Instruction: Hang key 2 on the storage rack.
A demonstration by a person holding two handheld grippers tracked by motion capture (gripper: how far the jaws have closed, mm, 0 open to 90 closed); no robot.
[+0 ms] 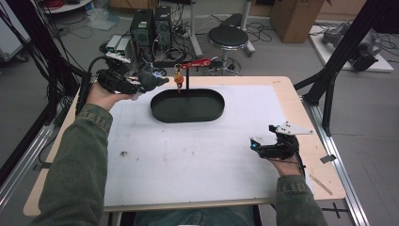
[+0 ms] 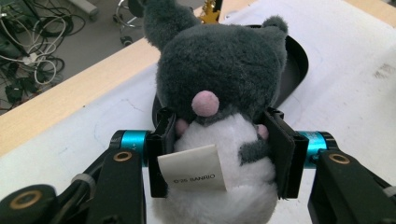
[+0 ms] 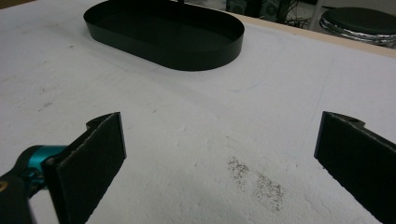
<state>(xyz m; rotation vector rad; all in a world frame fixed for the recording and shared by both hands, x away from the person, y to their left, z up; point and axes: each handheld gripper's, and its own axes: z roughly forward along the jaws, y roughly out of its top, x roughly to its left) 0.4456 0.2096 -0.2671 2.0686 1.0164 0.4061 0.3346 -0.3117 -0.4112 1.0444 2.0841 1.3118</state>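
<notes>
A grey and white plush toy (image 2: 219, 93) with a pink nose and a paper tag sits between the jaws of my left gripper (image 2: 222, 154), which is shut on its white belly. From the high view the left gripper (image 1: 141, 84) holds the plush toy (image 1: 151, 80) in the air at the far left, just left of the black oval tray (image 1: 187, 117). My right gripper (image 3: 219, 154) is open with bare white mat between its jaws. It rests near the table's right edge (image 1: 263, 143).
A small black stand with a red arm and an orange hanging piece (image 1: 179, 79) rises at the tray's far rim. The black oval tray (image 3: 205, 58) holds nothing. A white mat (image 1: 197, 160) covers the wooden table. A stool and computer cases stand on the floor beyond.
</notes>
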